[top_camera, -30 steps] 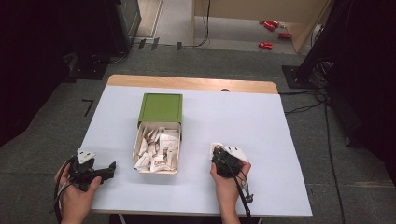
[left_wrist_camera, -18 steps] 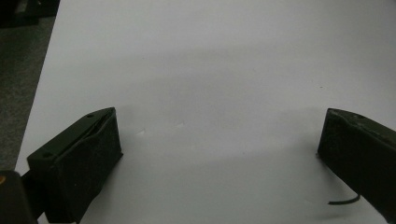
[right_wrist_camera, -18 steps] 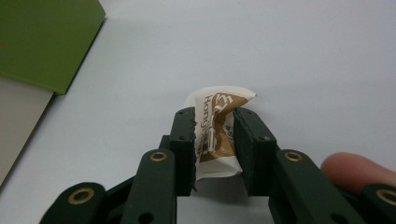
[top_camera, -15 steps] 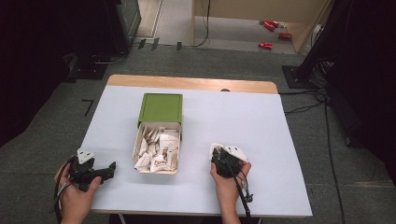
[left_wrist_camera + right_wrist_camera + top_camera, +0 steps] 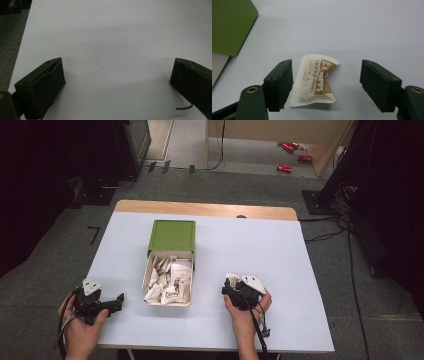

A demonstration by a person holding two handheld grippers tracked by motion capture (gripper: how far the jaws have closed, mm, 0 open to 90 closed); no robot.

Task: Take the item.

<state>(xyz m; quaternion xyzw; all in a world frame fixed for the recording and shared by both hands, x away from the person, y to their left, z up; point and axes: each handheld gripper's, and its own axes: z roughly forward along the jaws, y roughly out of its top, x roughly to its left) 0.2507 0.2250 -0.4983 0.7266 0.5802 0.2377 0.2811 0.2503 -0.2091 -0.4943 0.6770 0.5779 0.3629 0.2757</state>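
The right gripper (image 5: 325,83) has its fingers (image 5: 279,85) spread wide; they have just been opening. A white-and-brown sachet (image 5: 315,81) lies flat on the counter (image 5: 362,30) between them, close against the left finger and clear of the right one, with neither pad pressing on it. By judgement, the step in hand is the release of one sachet onto the counter beside the box.

The next move would call for backing the fingers off the sachet without dragging it, then reaching over to the open box (image 5: 148,270) of sachets for another.

The left gripper (image 5: 115,82) also has its fingers (image 5: 42,87) spread, with bare counter between them and nothing held.

The high view places both grippers, the left gripper (image 5: 100,301) and the right gripper (image 5: 240,290), on either side of the box with its green lid (image 5: 172,236) laid open beyond it; there the sachet cannot be made out. The right gripper view gives the sachet's print and crumpled corner, plus a corner of the green lid (image 5: 229,25).
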